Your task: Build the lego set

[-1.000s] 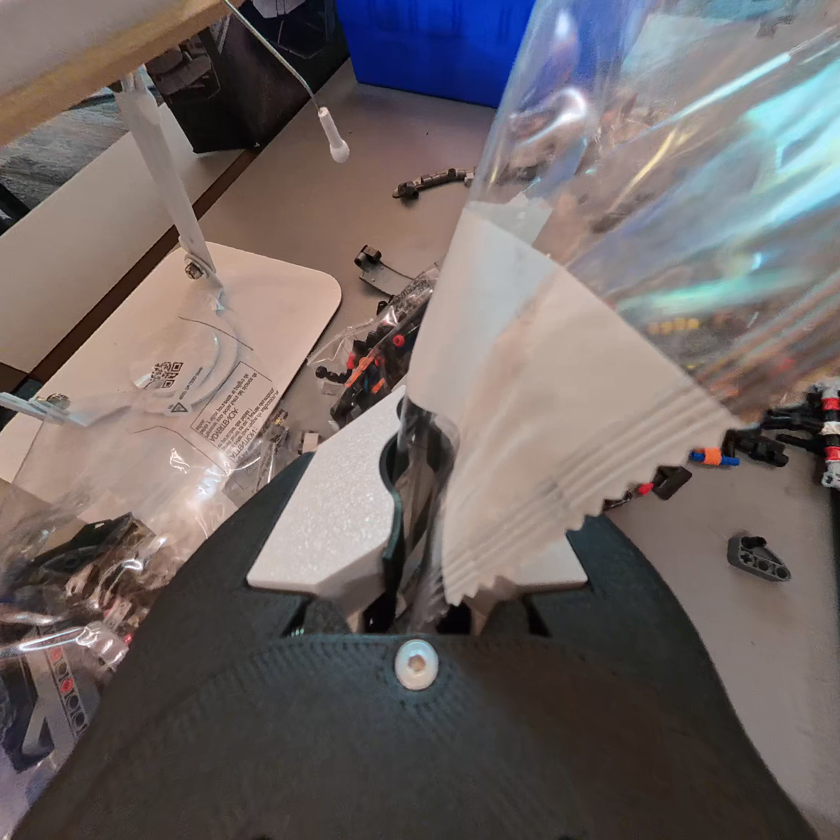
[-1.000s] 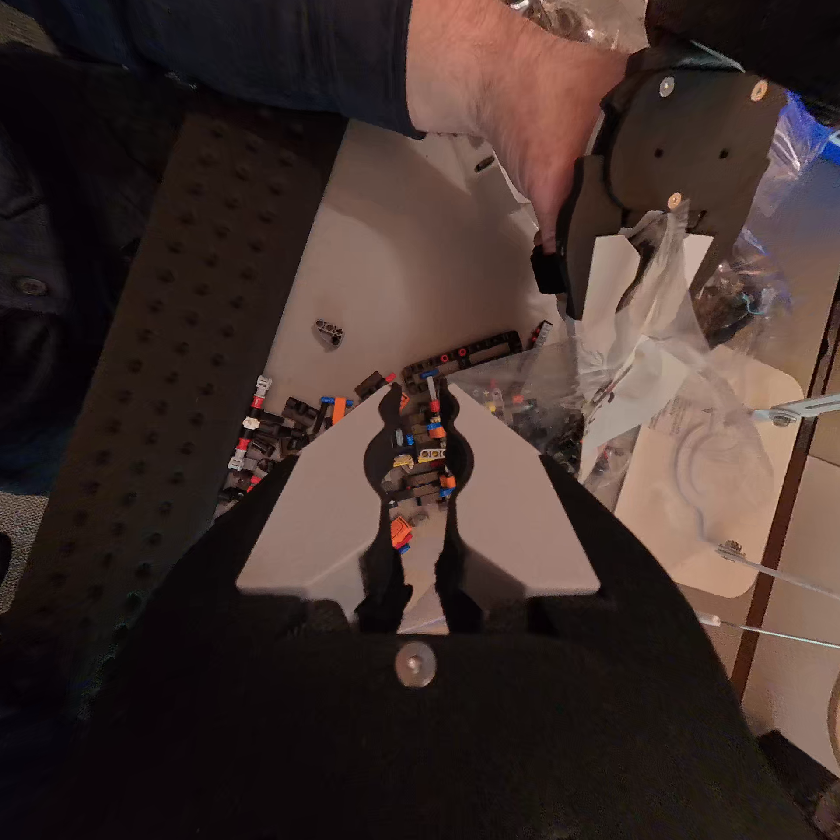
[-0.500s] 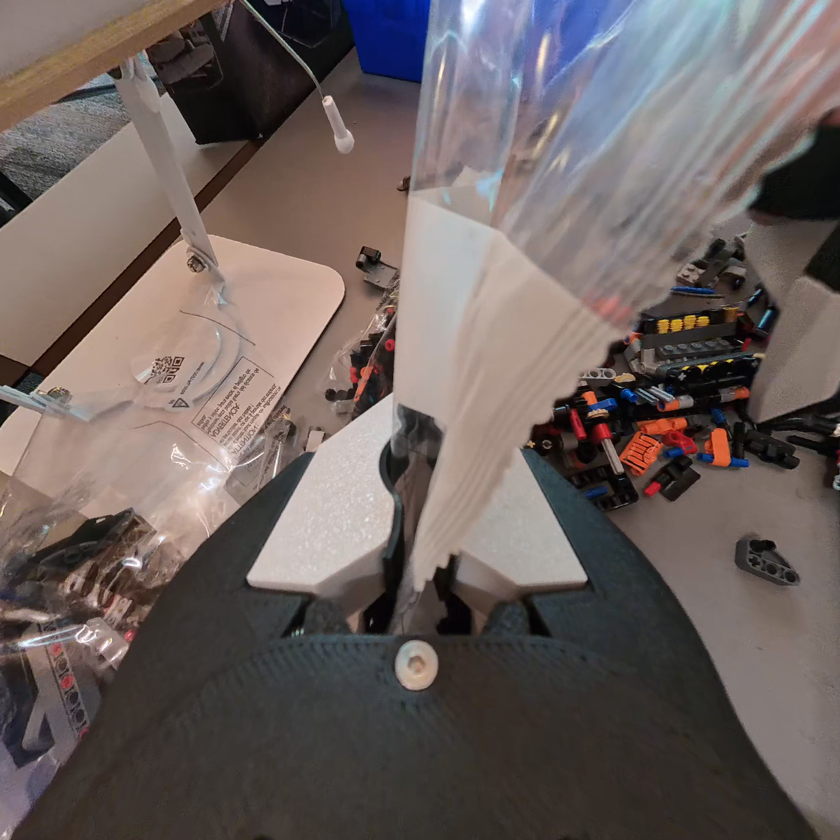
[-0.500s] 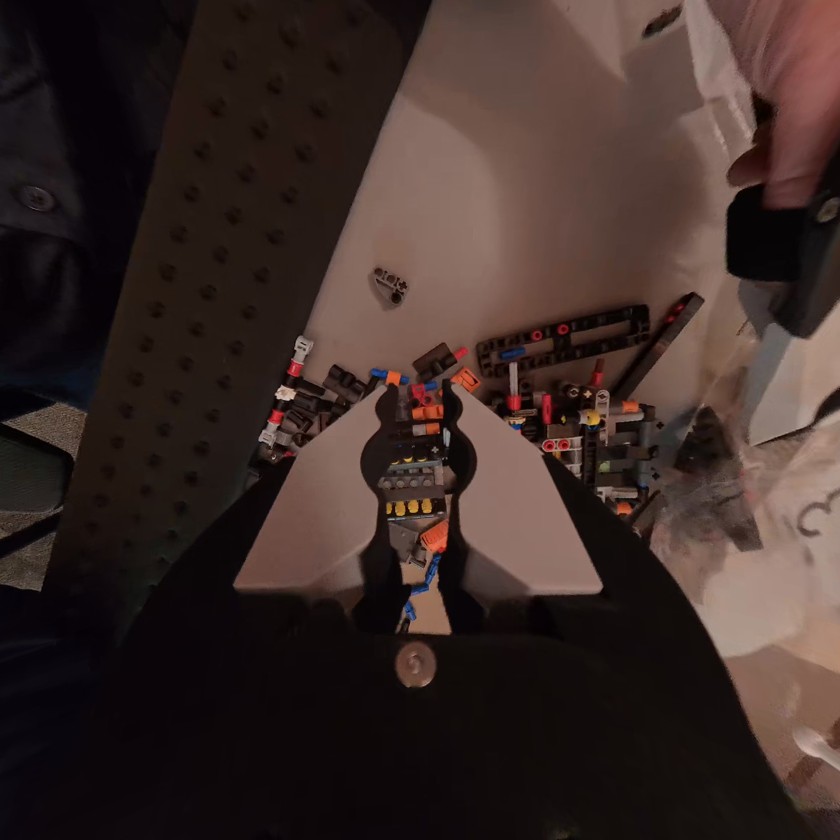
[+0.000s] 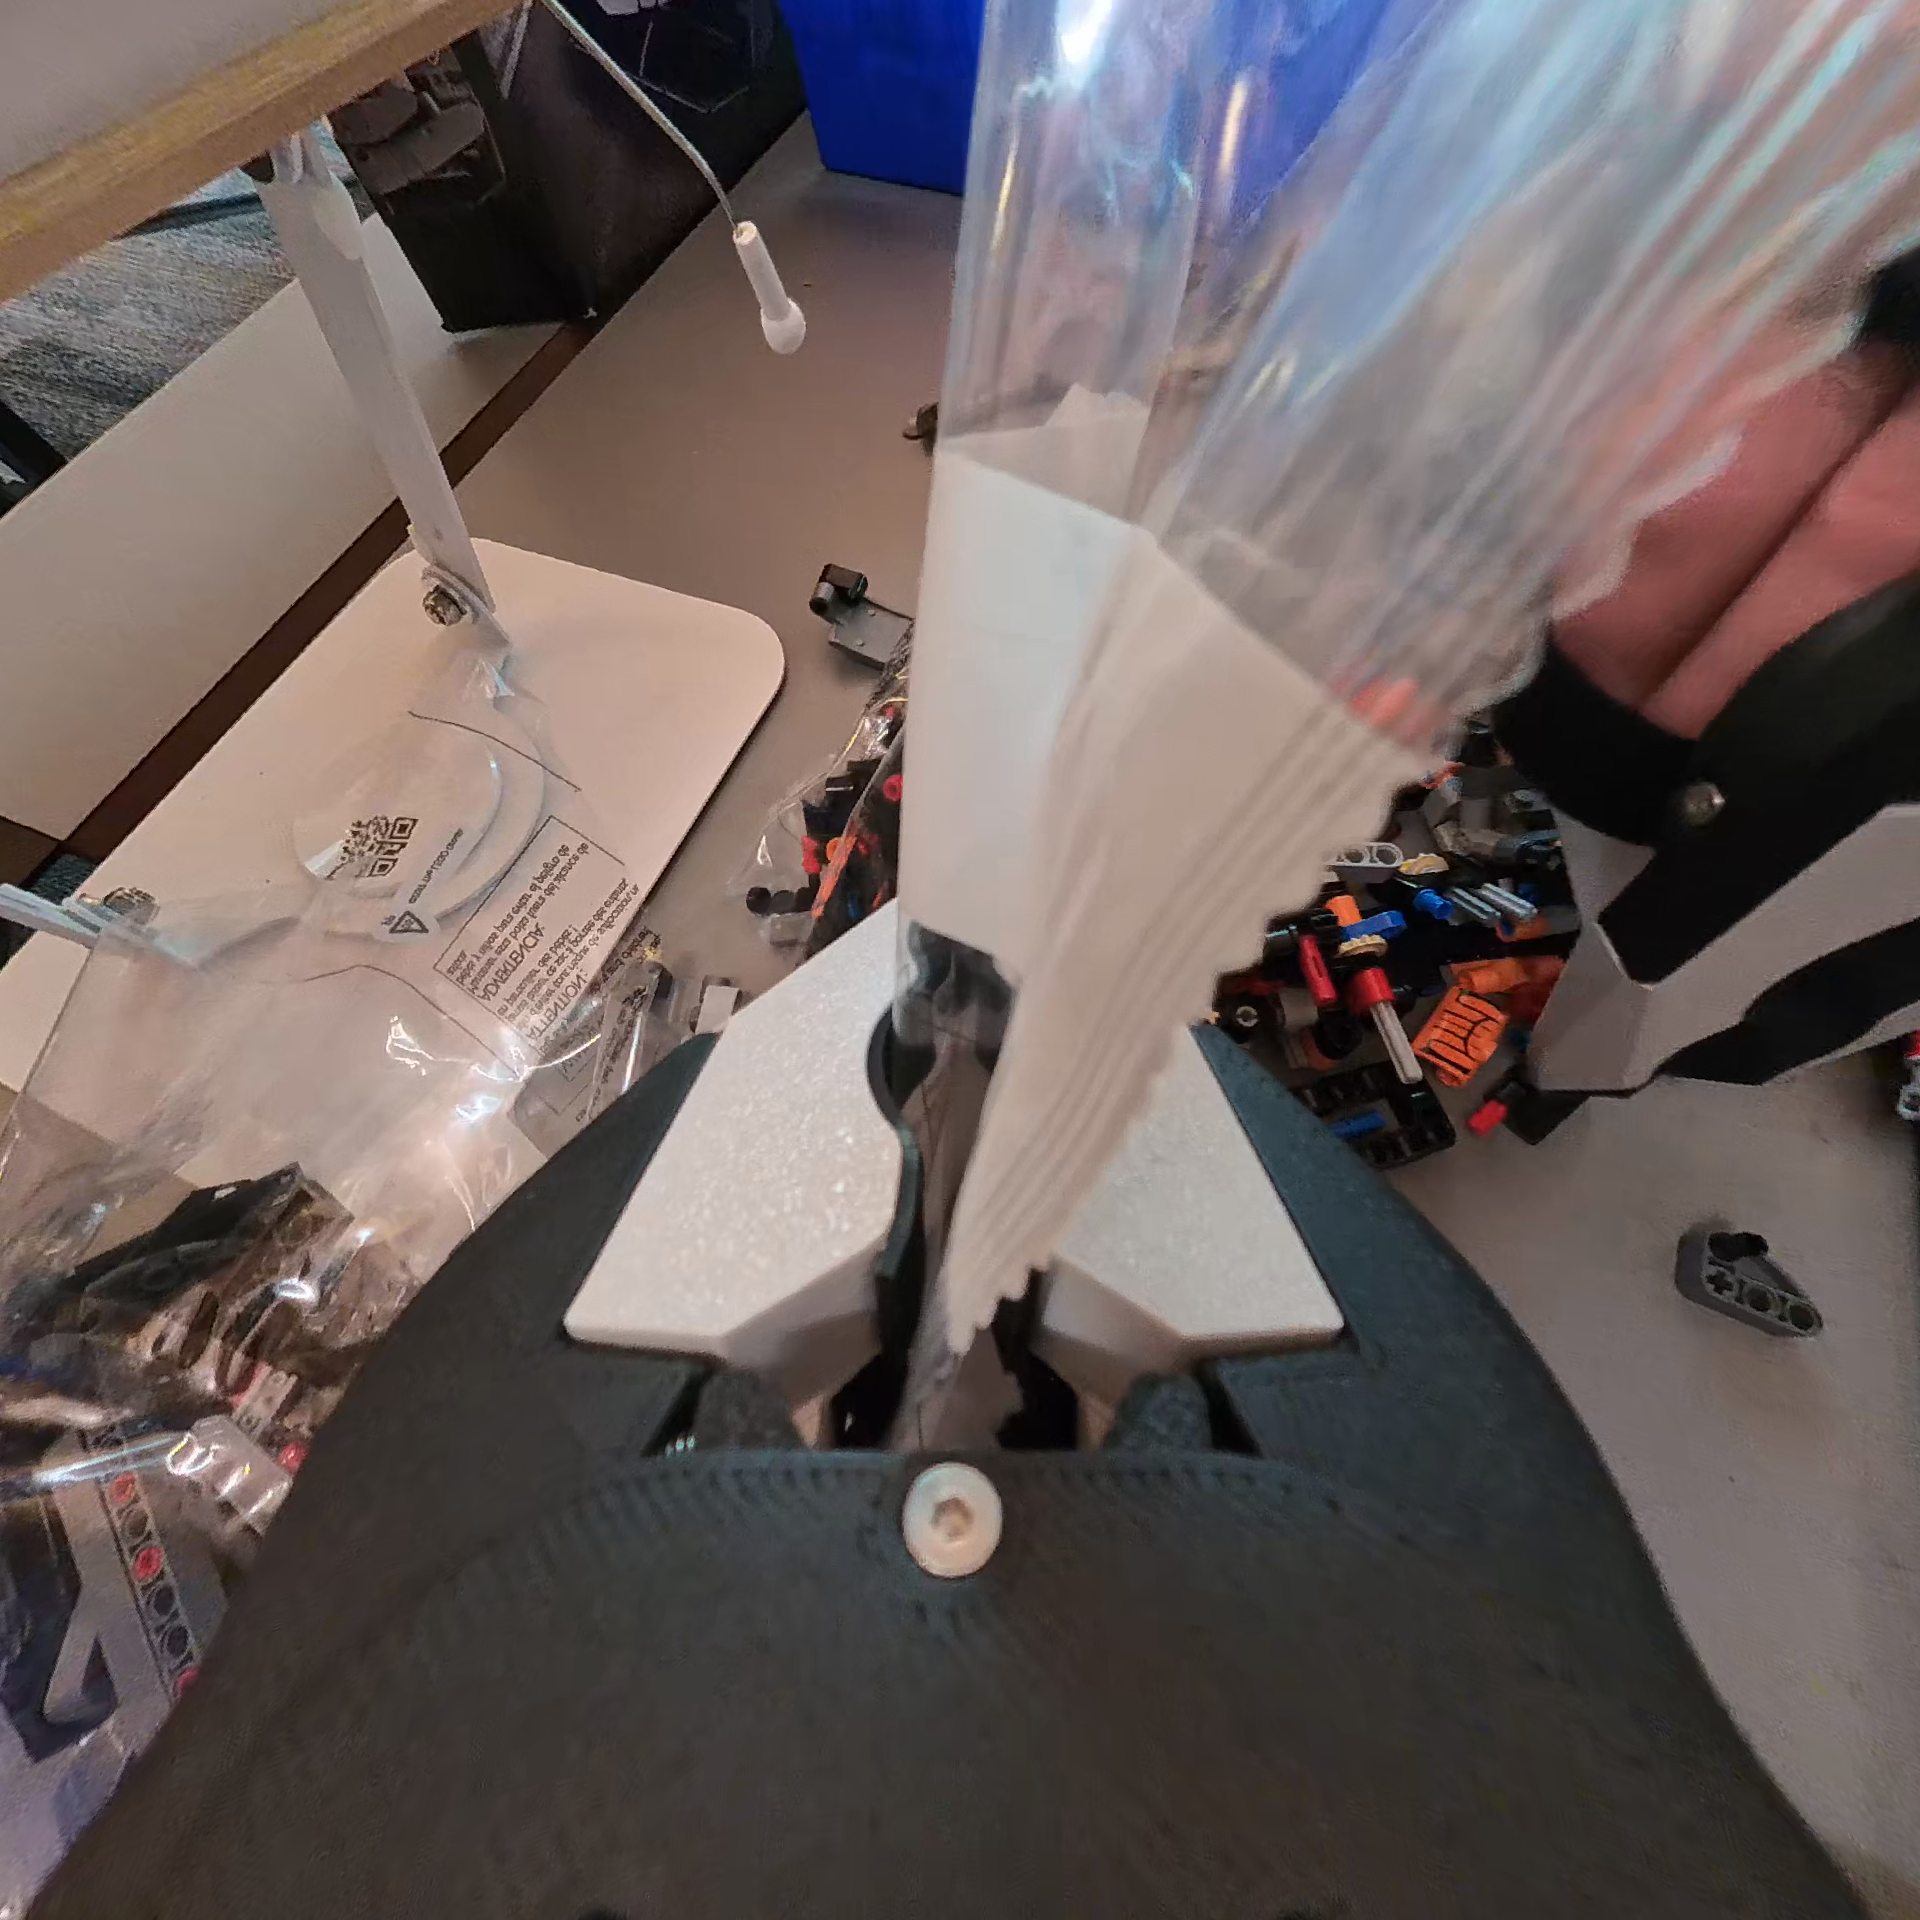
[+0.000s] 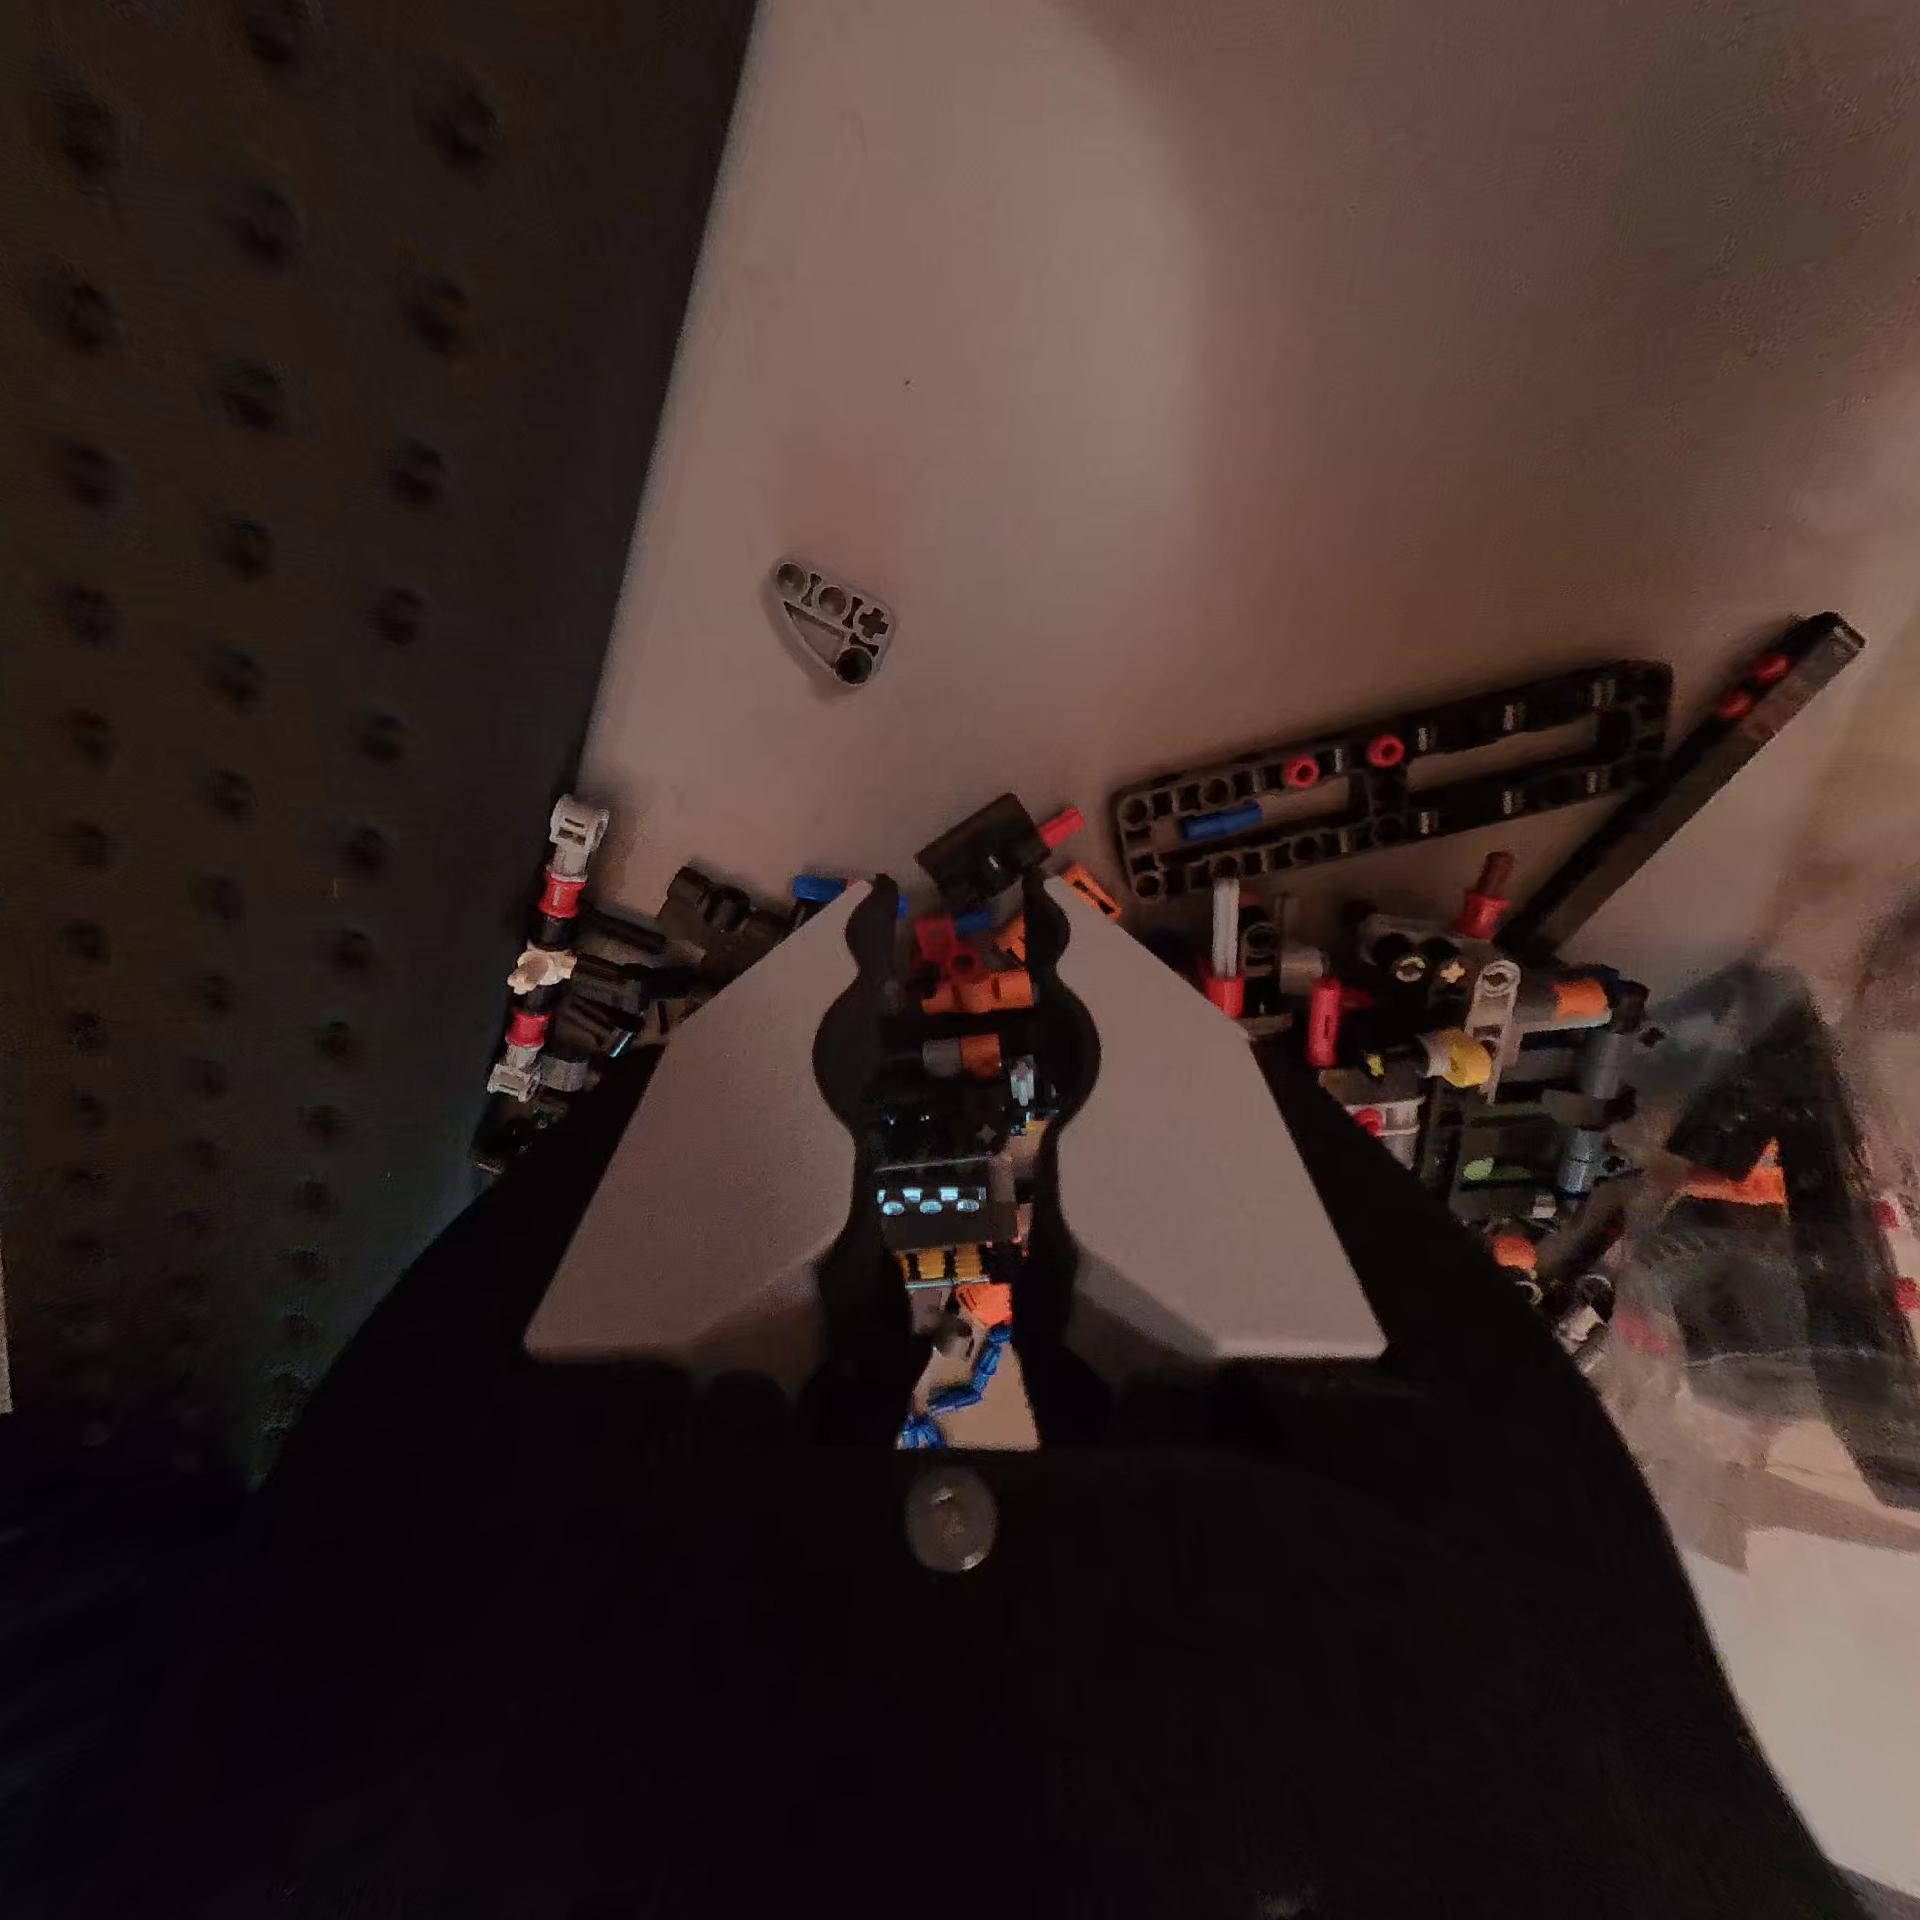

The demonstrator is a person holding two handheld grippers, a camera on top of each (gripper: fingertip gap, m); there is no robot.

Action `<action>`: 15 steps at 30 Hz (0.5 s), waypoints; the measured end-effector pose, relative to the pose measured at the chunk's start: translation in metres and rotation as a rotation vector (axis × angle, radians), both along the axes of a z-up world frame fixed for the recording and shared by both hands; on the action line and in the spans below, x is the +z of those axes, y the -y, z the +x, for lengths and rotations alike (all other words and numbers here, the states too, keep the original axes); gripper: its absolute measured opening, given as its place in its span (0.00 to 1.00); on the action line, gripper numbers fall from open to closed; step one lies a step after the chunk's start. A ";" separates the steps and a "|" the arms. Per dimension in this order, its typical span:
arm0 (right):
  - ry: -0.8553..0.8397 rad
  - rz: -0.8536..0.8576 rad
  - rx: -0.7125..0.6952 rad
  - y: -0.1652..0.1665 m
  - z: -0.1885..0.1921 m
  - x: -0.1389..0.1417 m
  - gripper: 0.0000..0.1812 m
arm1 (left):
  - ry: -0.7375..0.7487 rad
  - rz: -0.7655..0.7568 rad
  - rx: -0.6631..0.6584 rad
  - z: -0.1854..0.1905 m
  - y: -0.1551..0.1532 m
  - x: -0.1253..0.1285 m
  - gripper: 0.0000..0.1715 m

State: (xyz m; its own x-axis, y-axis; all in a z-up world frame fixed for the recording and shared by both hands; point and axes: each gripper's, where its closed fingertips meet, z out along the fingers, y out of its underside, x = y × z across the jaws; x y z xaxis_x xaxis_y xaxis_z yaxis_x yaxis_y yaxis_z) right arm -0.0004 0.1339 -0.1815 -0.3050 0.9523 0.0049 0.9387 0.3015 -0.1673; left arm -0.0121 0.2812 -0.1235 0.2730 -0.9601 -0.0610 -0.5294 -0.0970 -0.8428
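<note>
My left gripper (image 5: 961, 1049) is shut on an upright clear plastic bag (image 5: 1195, 499) with a white band and a serrated edge. The bag fills the middle of the left wrist view. A pile of small Lego pieces (image 5: 1392, 997), black, orange, red and blue, lies on the grey table to its right. My right gripper (image 6: 961, 914) is open by a narrow gap and hovers low over that pile (image 6: 966, 997), holding nothing. It also shows in the left wrist view (image 5: 1662, 935) with a hand behind it. A black frame (image 6: 1392, 790) and a long black beam (image 6: 1704, 790) lie beside the pile.
A lone grey triangular piece (image 5: 1745, 1294) lies apart from the pile, also in the right wrist view (image 6: 836, 623). A white stand base (image 5: 582, 727) and bags of parts (image 5: 208, 1247) are on the left. A dark studded mat (image 6: 260, 623) borders the table. A blue bin (image 5: 883, 83) stands behind. There is about 15 cm between the tips of the two grippers.
My right gripper has moved down and closer over the pile. The left gripper and its bag have left the right wrist view. The bag has swung aside, uncovering the pile.
</note>
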 end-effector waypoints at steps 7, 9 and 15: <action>-0.045 -0.082 0.057 0.019 -0.004 0.008 0.12 | -0.001 -0.001 -0.004 0.000 0.001 -0.001 0.00; -0.018 -0.119 0.087 0.026 0.005 0.008 0.12 | -0.001 -0.001 -0.004 0.000 0.001 -0.001 0.00; 0.072 -0.162 0.167 0.043 0.027 0.001 0.13 | -0.001 -0.002 -0.006 0.000 0.001 -0.001 0.00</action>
State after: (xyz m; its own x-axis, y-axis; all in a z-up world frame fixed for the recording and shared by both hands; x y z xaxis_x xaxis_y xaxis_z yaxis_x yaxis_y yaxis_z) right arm 0.0268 0.0913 -0.1805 -0.4521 0.8753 -0.1714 0.8894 0.4280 -0.1604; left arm -0.0121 0.2802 -0.1242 0.2675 -0.9617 -0.0597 -0.5309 -0.0953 -0.8421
